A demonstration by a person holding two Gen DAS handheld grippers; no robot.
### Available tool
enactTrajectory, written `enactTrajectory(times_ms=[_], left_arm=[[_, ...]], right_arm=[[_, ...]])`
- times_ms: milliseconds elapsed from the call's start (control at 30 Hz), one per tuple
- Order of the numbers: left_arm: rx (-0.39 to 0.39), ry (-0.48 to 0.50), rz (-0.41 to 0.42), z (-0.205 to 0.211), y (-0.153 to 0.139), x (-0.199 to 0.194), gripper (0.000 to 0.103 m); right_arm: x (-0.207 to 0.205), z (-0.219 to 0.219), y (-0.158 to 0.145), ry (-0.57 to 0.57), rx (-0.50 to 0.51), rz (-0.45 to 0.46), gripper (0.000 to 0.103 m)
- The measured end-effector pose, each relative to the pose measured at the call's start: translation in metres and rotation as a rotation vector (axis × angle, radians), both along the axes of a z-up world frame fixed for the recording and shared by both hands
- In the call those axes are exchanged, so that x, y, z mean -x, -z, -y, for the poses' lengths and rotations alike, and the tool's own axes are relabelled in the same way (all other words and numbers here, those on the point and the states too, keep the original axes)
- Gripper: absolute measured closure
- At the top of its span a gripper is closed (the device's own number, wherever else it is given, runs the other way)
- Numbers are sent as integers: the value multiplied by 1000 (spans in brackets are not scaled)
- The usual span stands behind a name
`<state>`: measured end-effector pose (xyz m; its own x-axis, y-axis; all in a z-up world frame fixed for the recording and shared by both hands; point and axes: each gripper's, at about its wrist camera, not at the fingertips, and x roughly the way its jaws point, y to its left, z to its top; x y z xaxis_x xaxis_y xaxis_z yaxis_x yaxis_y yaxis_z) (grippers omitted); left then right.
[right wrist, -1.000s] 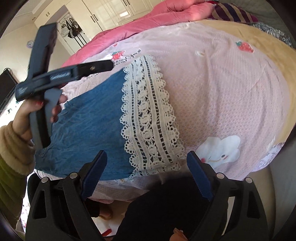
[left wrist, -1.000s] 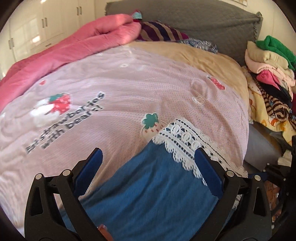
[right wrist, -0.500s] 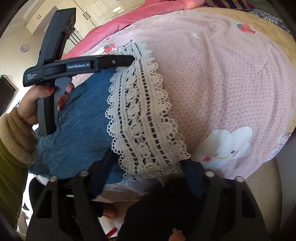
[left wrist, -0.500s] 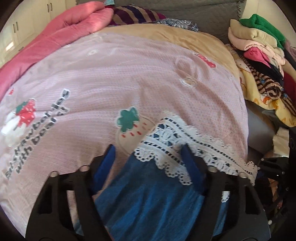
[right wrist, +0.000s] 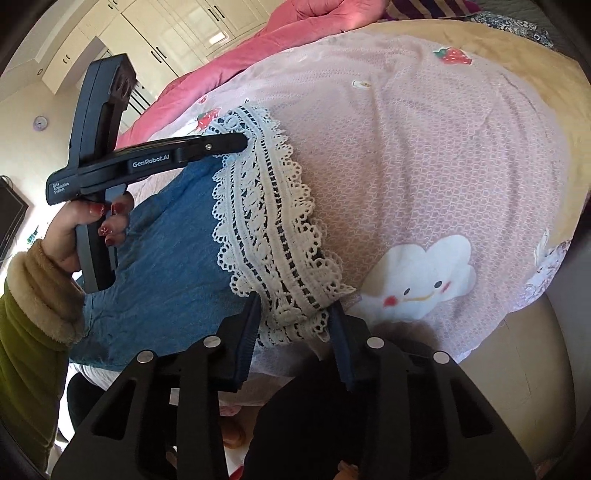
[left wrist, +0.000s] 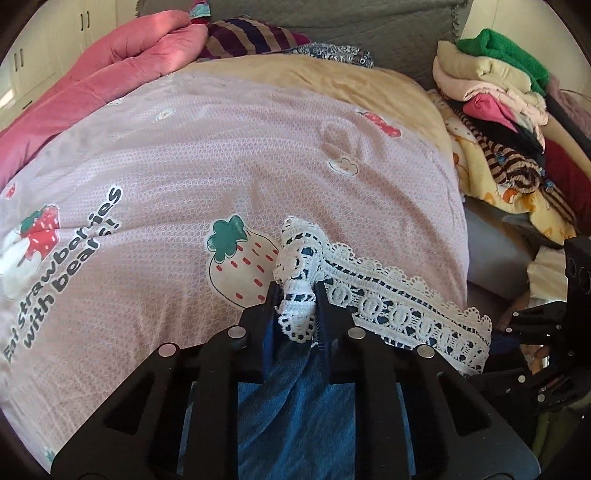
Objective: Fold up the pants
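Note:
Blue denim pants (right wrist: 166, 236) with a wide white lace hem (right wrist: 269, 221) lie on a pink strawberry-print quilt (left wrist: 221, 155). My left gripper (left wrist: 297, 306) is shut on the far corner of the lace hem (left wrist: 295, 295), which bunches between its fingers; it also shows in the right wrist view (right wrist: 240, 142). My right gripper (right wrist: 293, 317) is partly closed around the near corner of the lace hem, its jaws close on either side of the lace with a gap still between them.
A pink comforter (left wrist: 110, 70) lies along the quilt's far left. A pile of folded clothes (left wrist: 495, 96) stands at the right of the bed. White cupboards (right wrist: 177, 33) stand behind. The bed's near edge (right wrist: 498, 369) drops off by my right gripper.
Both grippers have moved in onto the lace hem and narrowed. The left one has shut on its corner and bunched the lace. The right one has narrowed around the near corner.

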<state>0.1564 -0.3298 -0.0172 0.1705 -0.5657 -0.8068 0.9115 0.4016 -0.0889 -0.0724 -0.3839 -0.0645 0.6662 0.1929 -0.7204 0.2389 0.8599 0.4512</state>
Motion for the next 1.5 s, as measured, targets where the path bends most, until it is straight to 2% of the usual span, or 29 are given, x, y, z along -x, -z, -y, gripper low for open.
enactTrajectory(times_ms=[67, 133, 167, 233, 267, 433, 600, 767, 900, 1033, 1133, 1200, 1233, 1267, 1333, 1400, 1500], left_arm=[[-10, 11, 22, -1, 1, 2, 91], [-21, 21, 28, 0, 4, 3, 85], [-27, 17, 27, 1, 5, 3, 85], [-22, 9, 22, 3, 7, 2, 86], [-23, 3, 26, 3, 7, 2, 92], [27, -18, 22, -10, -5, 2, 96], [138, -42, 16, -51, -33, 4, 96], [195, -101, 26, -107, -50, 2, 96], [221, -161, 19, -155, -49, -4, 94], [194, -223, 3, -194, -39, -13, 80], [183, -267, -7, -219, -32, -17, 79], [190, -295, -9, -234, -29, -18, 78], [189, -309, -15, -241, -28, -19, 77], [191, -322, -25, -247, -27, -19, 72], [208, -342, -52, -260, -27, -20, 65], [212, -368, -43, -271, -28, -17, 61], [223, -408, -35, -285, -35, -11, 52]], right_arm=[[0, -1, -4, -4, 2, 5, 68], [0, 0, -1, -1, -8, -4, 68], [-3, -1, 0, -1, -19, -11, 71], [-9, -1, -1, -19, -33, 4, 82], [-8, -2, -3, -21, -30, 13, 85], [2, -16, -38, -69, 32, 146, 86], [-1, -48, -64, -158, 84, 222, 86], [-12, -97, -81, -292, 133, 267, 86], [-28, -147, -83, -442, 187, 260, 86], [-43, -201, -69, -580, 241, 217, 86], [-54, -230, -55, -647, 273, 177, 86], [-61, -247, -46, -710, 270, 147, 94], [-57, -255, -43, -728, 276, 139, 94], [-58, -264, -41, -742, 290, 134, 94], [-57, -274, -34, -774, 308, 121, 96], [-56, -276, -32, -794, 270, 115, 96], [-49, -274, -35, -806, 274, 121, 96]])
